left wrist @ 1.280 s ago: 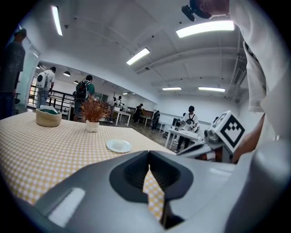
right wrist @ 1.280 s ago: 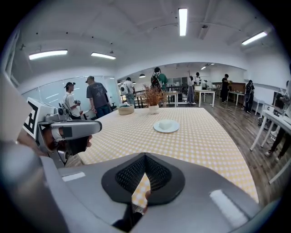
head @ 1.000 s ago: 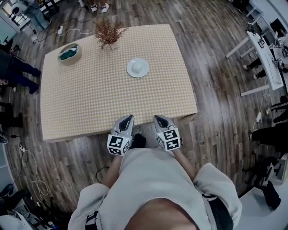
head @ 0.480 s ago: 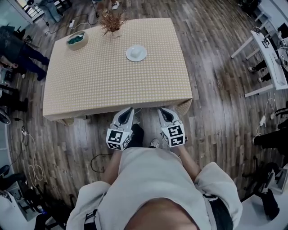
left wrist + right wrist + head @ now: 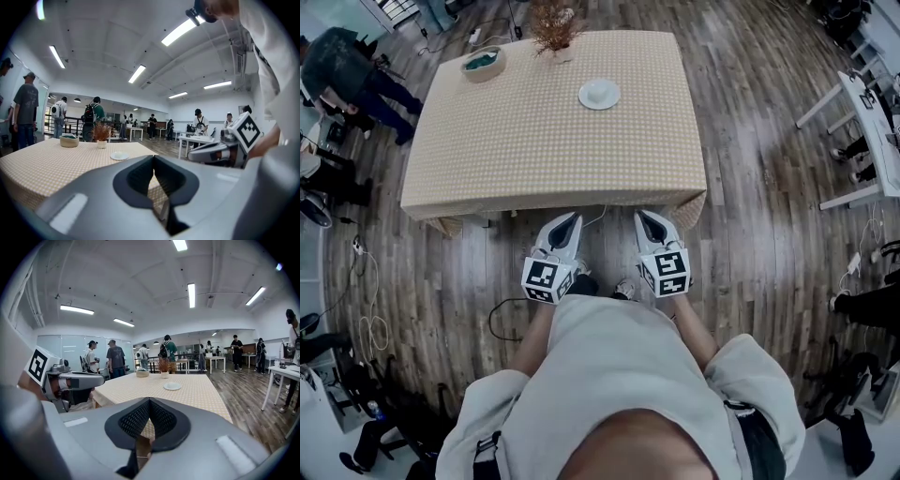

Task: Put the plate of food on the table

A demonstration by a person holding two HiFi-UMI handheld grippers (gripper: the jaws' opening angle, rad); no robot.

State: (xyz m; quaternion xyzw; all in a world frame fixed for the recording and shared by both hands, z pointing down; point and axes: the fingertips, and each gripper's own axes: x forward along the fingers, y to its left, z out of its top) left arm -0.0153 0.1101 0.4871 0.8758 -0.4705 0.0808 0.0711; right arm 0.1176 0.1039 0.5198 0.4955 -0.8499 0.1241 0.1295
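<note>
A table (image 5: 534, 150) under a tan checked cloth fills the upper middle of the head view, with a bowl of green contents (image 5: 484, 64) and a dried plant (image 5: 553, 21) along its top edge and a person in dark clothes (image 5: 347, 70) at upper left. The white plate (image 5: 599, 94) sits on the table's far part, with bare cloth between it and the near edge. The left gripper (image 5: 567, 223) and right gripper (image 5: 645, 220) hang side by side just below that edge, jaws pressed together on nothing, well apart from the plate.

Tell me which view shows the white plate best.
The head view: the plate shows from above, its whole round outline clear on the table. Both gripper views show it only as a thin, far sliver, nearly edge-on.
</note>
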